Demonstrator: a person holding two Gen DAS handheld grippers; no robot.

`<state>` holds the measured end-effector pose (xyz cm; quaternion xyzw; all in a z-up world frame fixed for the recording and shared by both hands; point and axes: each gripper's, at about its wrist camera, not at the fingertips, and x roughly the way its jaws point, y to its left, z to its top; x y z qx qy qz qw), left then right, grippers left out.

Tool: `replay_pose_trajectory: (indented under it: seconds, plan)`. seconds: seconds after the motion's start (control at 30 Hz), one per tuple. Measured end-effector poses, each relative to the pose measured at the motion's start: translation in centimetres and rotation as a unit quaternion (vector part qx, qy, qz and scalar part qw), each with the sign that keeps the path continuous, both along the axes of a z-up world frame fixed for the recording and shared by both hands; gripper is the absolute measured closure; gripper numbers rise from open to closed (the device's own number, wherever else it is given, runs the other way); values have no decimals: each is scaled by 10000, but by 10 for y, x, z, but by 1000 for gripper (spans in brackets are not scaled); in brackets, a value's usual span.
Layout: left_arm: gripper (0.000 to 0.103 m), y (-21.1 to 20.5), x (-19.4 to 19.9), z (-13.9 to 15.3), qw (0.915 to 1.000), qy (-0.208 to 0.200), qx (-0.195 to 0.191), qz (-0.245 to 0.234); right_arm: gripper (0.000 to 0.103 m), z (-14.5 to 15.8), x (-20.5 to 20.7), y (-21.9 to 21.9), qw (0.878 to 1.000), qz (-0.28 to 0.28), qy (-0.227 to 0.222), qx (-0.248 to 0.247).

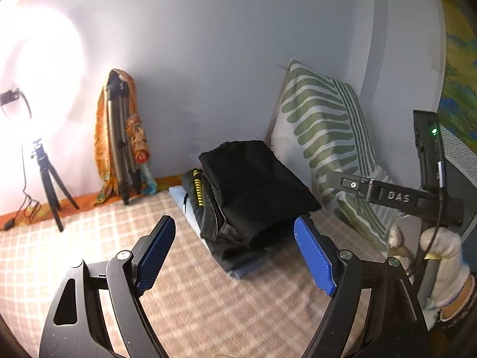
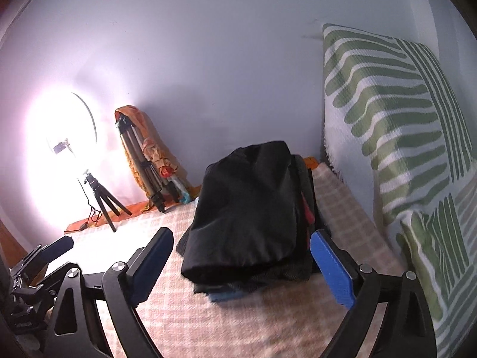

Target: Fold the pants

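Observation:
Folded black pants (image 1: 256,179) (image 2: 247,208) lie on top of a stack of folded clothes (image 1: 217,229) (image 2: 268,277) on the checked bed cover (image 1: 89,238). In the stack a dark garment with yellow stripes (image 1: 198,191) and a light blue one (image 1: 238,271) show under the pants. My left gripper (image 1: 234,223) hovers open just in front of the stack, with nothing between its blue pads. My right gripper (image 2: 242,234) is open too, facing the near end of the pile and touching nothing. A gloved hand (image 1: 441,253) holds the right gripper's body (image 1: 396,198) at the right.
A green-patterned pillow (image 1: 322,137) (image 2: 402,119) leans on the wall right of the stack. A tripod draped with orange cloth (image 1: 119,137) and a bright ring light on a small tripod (image 1: 44,167) stand at the far left by the wall.

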<state>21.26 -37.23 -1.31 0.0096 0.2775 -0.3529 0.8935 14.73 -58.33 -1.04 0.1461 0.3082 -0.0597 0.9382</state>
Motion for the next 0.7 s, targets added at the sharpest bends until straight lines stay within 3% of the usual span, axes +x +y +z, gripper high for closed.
replay_pose_trajectory:
  seconds: [0.43,0.7]
  plan:
    - [21,40,-51,-5,9997,-226,-87,13,1,-3,-49,25,9994,-242,-218,71]
    - [17,58,-63,-12,9996,-176,-141,185,0,4,-67,54,9990,-61,-308,-329]
